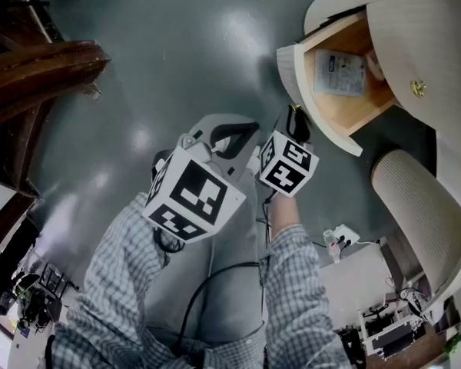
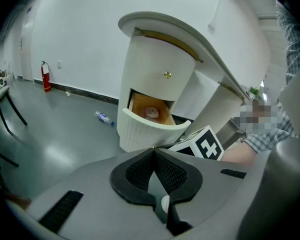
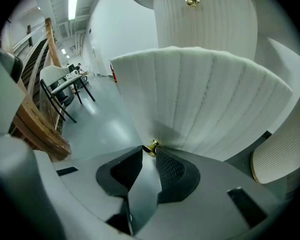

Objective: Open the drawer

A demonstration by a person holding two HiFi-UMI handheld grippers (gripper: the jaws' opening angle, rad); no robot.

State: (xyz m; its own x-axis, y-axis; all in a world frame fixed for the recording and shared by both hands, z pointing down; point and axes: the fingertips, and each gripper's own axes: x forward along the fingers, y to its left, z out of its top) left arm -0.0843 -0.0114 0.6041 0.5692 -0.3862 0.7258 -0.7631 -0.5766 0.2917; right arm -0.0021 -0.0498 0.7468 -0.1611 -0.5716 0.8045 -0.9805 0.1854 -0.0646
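Note:
The lower drawer (image 1: 295,69) of a white ribbed cabinet stands pulled out, showing its wooden inside with a printed packet (image 1: 339,73) lying in it. My right gripper (image 1: 296,123) is at the drawer's curved front (image 3: 205,99), shut on its small gold knob (image 3: 152,147). The upper drawer is closed, and its own gold knob (image 3: 192,1) shows above. My left gripper (image 1: 242,129) hangs beside the right one, short of the cabinet. Its jaws (image 2: 153,151) are shut with nothing between them. From the left gripper view the open drawer (image 2: 150,129) is straight ahead.
A second ribbed rounded unit (image 1: 422,214) stands close to the right of the drawer. Wooden stairs (image 1: 38,68) rise at the left. A plastic bottle (image 2: 104,118) lies on the grey floor near the cabinet, and a fire extinguisher (image 2: 46,76) stands by the far wall.

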